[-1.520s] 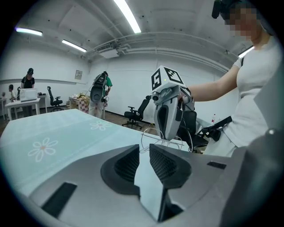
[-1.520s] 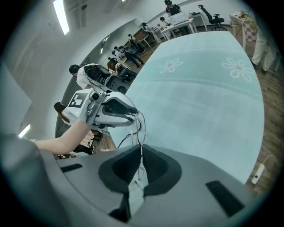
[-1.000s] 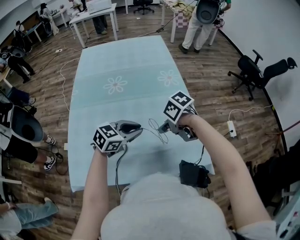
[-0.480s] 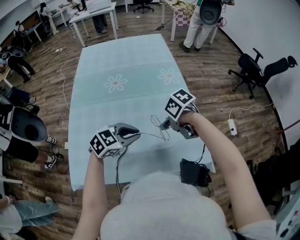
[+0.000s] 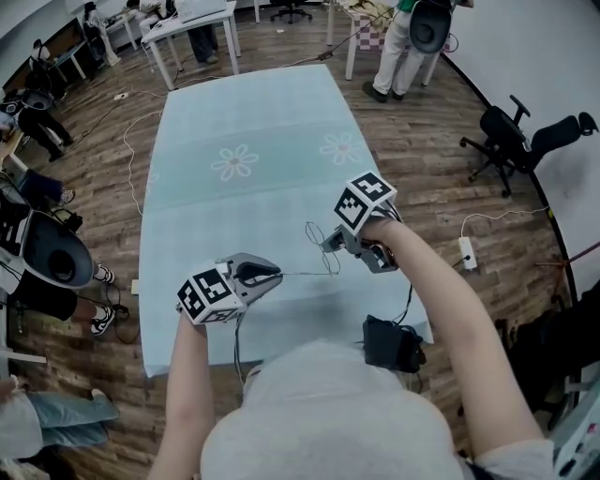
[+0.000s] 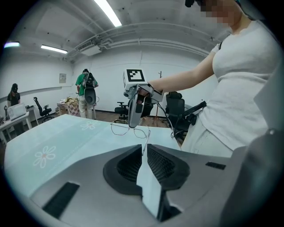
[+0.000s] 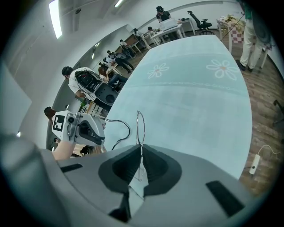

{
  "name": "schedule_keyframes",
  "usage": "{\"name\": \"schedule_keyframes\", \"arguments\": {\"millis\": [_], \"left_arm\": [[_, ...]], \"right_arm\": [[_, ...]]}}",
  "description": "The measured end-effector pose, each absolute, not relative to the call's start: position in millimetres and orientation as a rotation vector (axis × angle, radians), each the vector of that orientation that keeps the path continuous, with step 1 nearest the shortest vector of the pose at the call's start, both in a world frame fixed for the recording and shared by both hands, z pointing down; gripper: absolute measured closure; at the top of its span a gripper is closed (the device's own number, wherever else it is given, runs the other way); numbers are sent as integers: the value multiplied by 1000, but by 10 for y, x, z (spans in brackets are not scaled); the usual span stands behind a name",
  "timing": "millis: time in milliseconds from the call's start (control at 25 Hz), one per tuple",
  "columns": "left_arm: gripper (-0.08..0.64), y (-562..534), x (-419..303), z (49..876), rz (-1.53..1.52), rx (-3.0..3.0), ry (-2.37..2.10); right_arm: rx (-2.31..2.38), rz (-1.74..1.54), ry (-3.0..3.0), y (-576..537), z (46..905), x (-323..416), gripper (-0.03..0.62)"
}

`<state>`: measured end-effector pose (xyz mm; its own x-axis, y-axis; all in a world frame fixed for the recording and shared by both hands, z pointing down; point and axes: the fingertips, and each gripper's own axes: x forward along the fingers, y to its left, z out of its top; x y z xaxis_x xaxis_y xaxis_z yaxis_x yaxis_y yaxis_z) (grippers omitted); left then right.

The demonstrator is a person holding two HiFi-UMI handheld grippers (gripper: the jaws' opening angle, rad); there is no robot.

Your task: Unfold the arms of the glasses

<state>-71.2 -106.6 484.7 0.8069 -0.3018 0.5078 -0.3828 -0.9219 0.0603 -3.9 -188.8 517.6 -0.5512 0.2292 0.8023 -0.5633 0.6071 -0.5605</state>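
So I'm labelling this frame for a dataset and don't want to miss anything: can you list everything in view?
glasses: one, thin wire frame, held above the table
table: one, pale blue cloth with white flowers, centre
office chairs: two, black, right side and top edge
white table: one, far left
power strip: one, white, floor right of the table
black pouch: one, near table edge beside the person
bystanders: several, room edges
left hand-held gripper: one, grey, jaws closing with a glasses arm between them
right hand-held gripper: one, grey, shut on the glasses frame
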Motion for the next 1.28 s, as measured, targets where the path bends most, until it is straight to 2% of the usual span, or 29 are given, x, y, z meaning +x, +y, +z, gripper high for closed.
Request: {"name": "schedule_keyframes", "arguments": {"millis": [880,1120,1280], "left_arm": [[514,-756,-534,4869,736,2856,-514],[408,-781,-561,4876,701,2842,-591],[376,-858,-658,4845,637,2844,-703]], "right_arm": [[423,1141,-1905,-2094,5210,47,572],[405,1144,-1910,-2087,5195,64,572],[394,1147,-1915,-2076,5171,70,572]]}}
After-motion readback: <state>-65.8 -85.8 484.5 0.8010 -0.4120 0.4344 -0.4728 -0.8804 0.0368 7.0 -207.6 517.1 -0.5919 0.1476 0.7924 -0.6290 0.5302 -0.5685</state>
